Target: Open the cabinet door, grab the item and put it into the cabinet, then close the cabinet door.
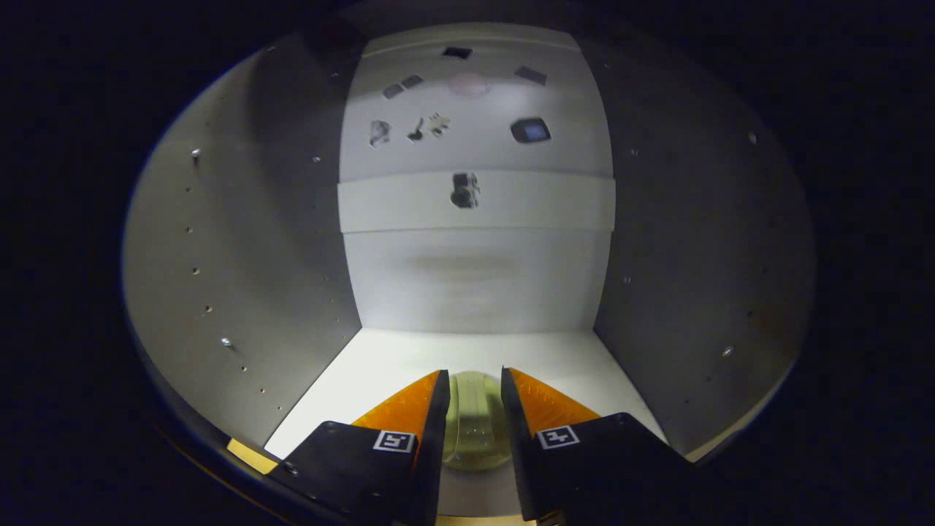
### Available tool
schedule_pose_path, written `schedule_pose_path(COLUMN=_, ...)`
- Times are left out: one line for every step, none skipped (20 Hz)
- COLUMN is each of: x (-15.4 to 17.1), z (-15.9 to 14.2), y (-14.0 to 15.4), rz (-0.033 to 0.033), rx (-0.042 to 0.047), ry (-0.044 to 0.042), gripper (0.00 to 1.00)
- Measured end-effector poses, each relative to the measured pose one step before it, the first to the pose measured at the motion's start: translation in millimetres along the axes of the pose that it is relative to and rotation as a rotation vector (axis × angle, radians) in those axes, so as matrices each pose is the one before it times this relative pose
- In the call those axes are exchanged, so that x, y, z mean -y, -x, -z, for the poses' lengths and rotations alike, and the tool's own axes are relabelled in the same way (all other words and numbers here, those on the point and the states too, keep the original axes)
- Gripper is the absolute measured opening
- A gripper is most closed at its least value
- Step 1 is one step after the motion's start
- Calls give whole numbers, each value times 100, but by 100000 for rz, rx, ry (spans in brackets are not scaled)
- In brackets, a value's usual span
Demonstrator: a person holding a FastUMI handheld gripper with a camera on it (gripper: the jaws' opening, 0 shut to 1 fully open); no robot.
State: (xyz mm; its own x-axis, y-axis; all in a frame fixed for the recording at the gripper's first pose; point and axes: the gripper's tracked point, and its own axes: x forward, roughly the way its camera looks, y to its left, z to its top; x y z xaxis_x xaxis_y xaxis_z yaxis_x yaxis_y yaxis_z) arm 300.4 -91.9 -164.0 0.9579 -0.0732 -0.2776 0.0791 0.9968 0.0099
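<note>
- Cabinet (241, 241): you're looking into a box-shaped interior of smooth, matte, pale panels. The side walls are in grey shade and flare outward toward you.
- Side walls: each carries columns of small drilled holes; the left wall also shows a few metal pegs or screw heads (196, 153), shiny against the flat finish.
- Back panel (475, 277): flat, pale, faintly streaked. A lighter horizontal band (555, 201) crosses it partway up, edge to edge between the side walls.
- Upper area above the band: several small dark shapes, squarish and irregular, too blurred to identify. One dark fitting (464, 190) sits on the band itself.
- Cabinet floor (380, 365): bright white, smooth, evenly lit, meeting the back panel in a crisp straight line. A strip of tan raw edge shows at its front left corner.
- Gripper (472, 383): your two fingers taper to wedge tips, faces flat and hard-edged, each with a small square printed marker near its base. The tips reach over the cabinet floor, well short of the back panel.
- Item (473, 424): a pale yellowish-green, translucent, rounded object with a glossy surface and soft ridges, looking like plastic or glass. It sits between your fingers, low against the floor, its far end just behind the tips.
- Grip state: both fingers press against the item's sides, so you're clamped onto it.
</note>
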Motion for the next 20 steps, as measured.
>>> schedule_pose_path(x=-651, z=-1159, y=1021, rz=-2188, rx=4222, ry=2315, gripper=46)
schedule_pose_path(x=-750, z=-1363, y=1303, rz=-2018, rx=3967, ry=1655, gripper=46)
schedule_pose_path(x=-595, z=-1104, y=1150, rz=-1597, rx=3030, ry=855, gripper=48)
schedule_pose_path(x=-352, z=-877, y=1332, rz=-655, rx=2302, ry=356, gripper=56)
schedule_pose_path(x=-234, z=-1043, y=1077, rz=-6, rx=3081, ry=-59, gripper=63)
schedule_pose_path(x=-181, z=-899, y=1148, rz=203, rx=2132, ry=-199, gripper=80)
schedule_pose_path(x=-71, z=-624, y=1181, rz=475, rx=1525, ry=-447, gripper=83)
schedule_pose_path(x=-93, z=-721, y=1187, rz=755, rx=1495, ry=-811, gripper=86)
schedule_pose_path(x=26, z=-520, y=1318, rz=905, rx=1108, ry=-779, gripper=93)
schedule_pose_path(x=2, z=-282, y=1052, rz=1098, rx=585, ry=-335, gripper=100)
schedule_pose_path(x=-136, z=-177, y=1335, rz=732, rx=230, ry=239, gripper=99)
schedule_pose_path(x=-249, z=-270, y=1575, rz=309, rx=395, ry=520, gripper=98)
schedule_pose_path(x=-252, z=-334, y=1561, rz=455, rx=639, ry=440, gripper=98)
schedule_pose_path(x=-213, z=-262, y=1587, rz=773, rx=820, ry=720, gripper=98)
schedule_pose_path(x=-21, z=-195, y=1511, rz=1664, rx=805, ry=1587, gripper=98)
schedule_pose_path(x=30, z=113, y=1717, rz=1870, rx=-336, ry=2368, gripper=98)
schedule_pose_path(x=-264, z=301, y=1737, rz=478, rx=-847, ry=1947, gripper=98)
schedule_pose_path(x=-401, z=379, y=1820, rz=-306, rx=-879, ry=1147, gripper=98)
schedule_pose_path(x=-361, z=191, y=2001, rz=-570, rx=-739, ry=-3, gripper=98)
schedule_pose_path(x=-194, z=265, y=2178, rz=-226, rx=-426, ry=-922, gripper=98)
